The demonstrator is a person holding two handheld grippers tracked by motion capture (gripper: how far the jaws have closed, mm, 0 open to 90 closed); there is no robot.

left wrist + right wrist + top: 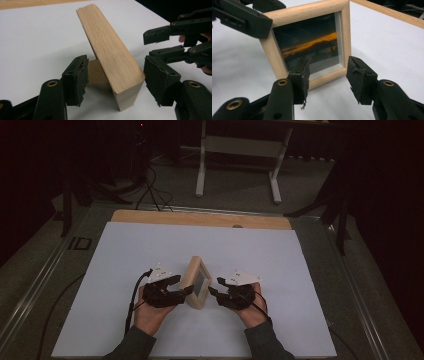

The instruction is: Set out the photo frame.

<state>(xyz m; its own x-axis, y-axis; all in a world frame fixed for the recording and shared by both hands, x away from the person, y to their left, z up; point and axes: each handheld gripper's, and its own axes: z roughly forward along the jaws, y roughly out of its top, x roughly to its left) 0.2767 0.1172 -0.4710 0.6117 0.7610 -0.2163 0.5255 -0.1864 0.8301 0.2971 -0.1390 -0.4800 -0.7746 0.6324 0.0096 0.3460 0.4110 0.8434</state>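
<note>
White sheet (125, 270) covers the table. Wooden picture frame (196, 282) stands mid-sheet between both grippers. Left gripper (186, 289) straddles its edge, jaws apart, not pressing. Right gripper (214, 286) spread wide, empty. Wood table edge (200, 218) beyond; grey floor, white desk legs (201, 175), dark room.

No readable text, labels, brands or numbers anywhere. Wooden picture frame (312, 40) at frame centre holds a sunset-type photo, no caption legible. Grey plates on the grippers in the high view carry small dark dots, too small to read. White table sheet (150, 250) is unmarked.
</note>
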